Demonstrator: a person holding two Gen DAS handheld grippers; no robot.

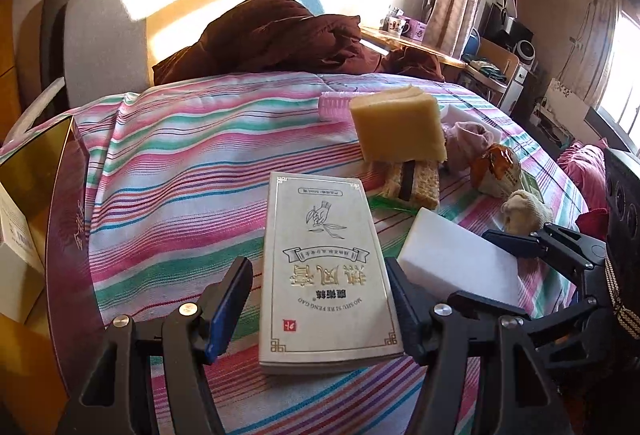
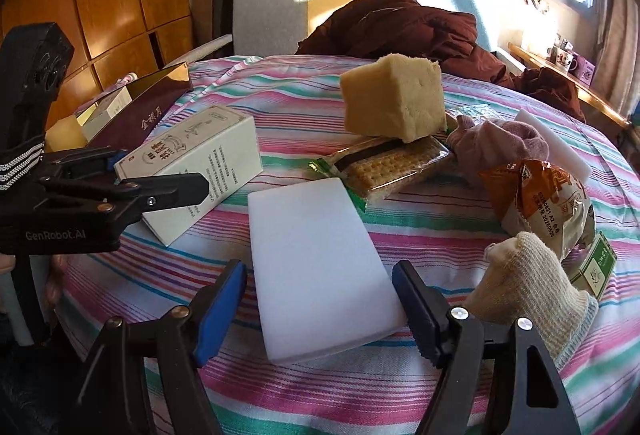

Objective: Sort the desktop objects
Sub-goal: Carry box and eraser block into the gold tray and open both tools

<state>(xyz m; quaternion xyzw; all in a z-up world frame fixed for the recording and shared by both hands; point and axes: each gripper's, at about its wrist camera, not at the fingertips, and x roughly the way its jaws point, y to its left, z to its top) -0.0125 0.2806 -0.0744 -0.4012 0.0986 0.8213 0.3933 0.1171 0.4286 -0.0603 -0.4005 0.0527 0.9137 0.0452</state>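
Partly, yellow sponge (image 2: 394, 99) hides cracker packet (image 2: 390, 167).

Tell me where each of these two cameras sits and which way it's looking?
Left wrist: on the left gripper, looking forward over its open fingers at the cream box; the right gripper shows at right.
Right wrist: on the right gripper, looking over its open fingers at the white block; the left gripper shows at left.
Shared: box, block, yellow sponge, striped cloth.
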